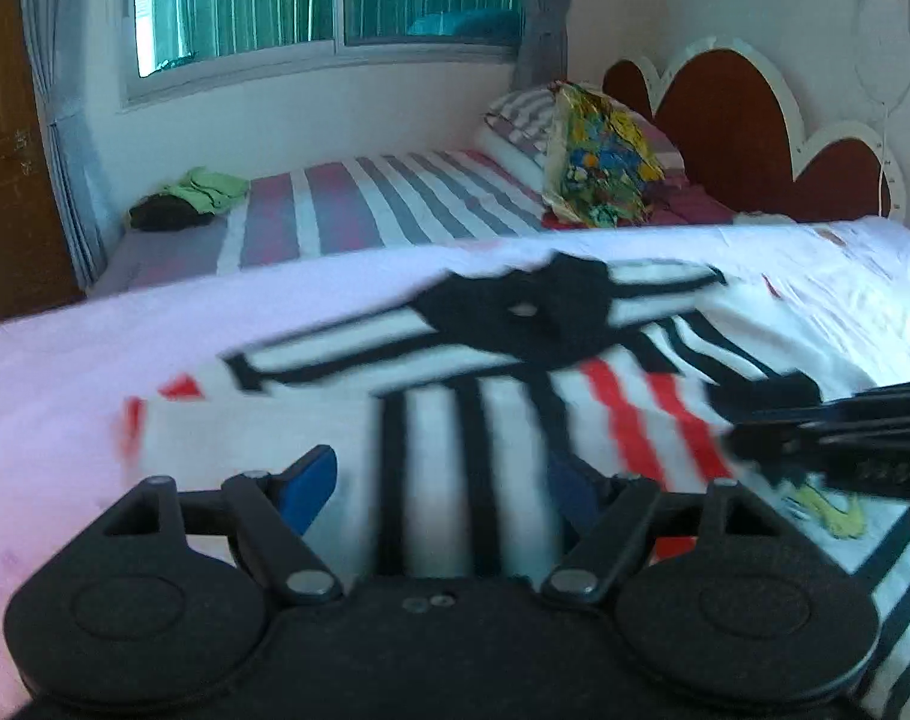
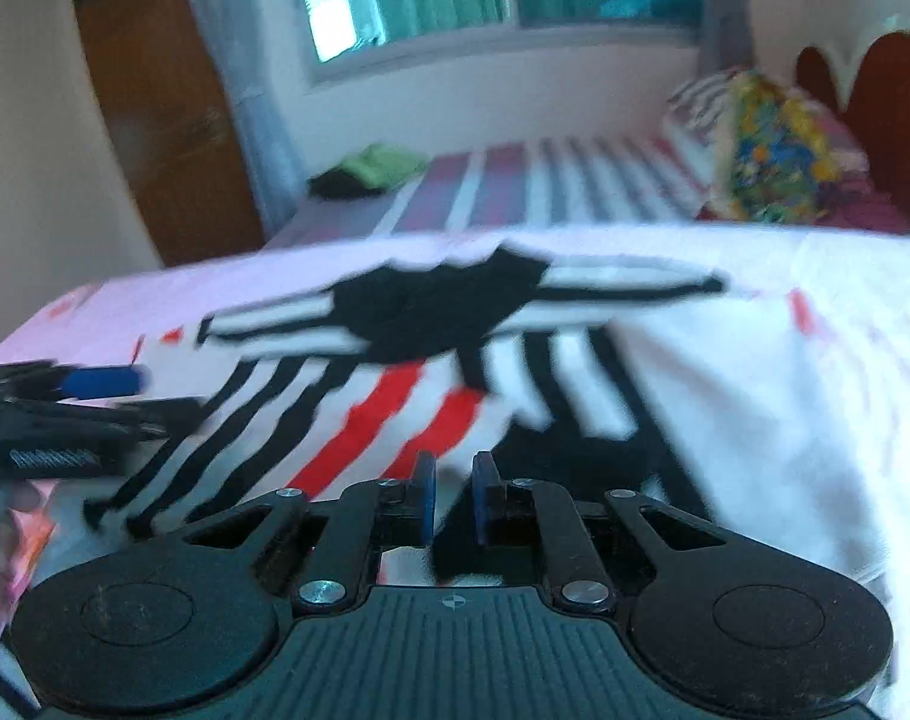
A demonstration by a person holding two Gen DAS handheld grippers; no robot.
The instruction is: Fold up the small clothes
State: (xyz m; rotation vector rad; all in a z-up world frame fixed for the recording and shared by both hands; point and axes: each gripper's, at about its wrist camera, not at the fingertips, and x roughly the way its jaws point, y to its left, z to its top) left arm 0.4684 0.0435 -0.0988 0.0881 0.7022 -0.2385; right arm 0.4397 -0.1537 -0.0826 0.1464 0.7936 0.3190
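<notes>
Bed [image 1: 65, 372]: a big bed with a pale pink and white cover. It fills the near part of both views.
Far bed [image 1: 359, 210]: a second bed behind it by the window, with red, grey and white stripes.
Shirt [image 1: 514, 396]: a small shirt lying spread out on the near bed, in the middle of the cover. It is white with black stripes, and two red stripes run down the middle. The collar part at the far end is all black. Two striped sleeves stick out to the sides. A small yellow picture shows near the lower edge. The shirt looks blurry.
Pillow [image 1: 604, 162]: a bright yellow, blue and green one, leaning at the head of the far bed.
Green cloth [image 1: 209, 189]: a little heap on the far corner of the striped bed, on top of something dark.
Left gripper [image 1: 449, 486]: its blue fingers stand wide apart. The shirt lies between them, but the pads do not press on it.
Right gripper [image 2: 455, 492]: its blue fingers are nearly together, pinching a bit of the shirt's near edge.
</notes>
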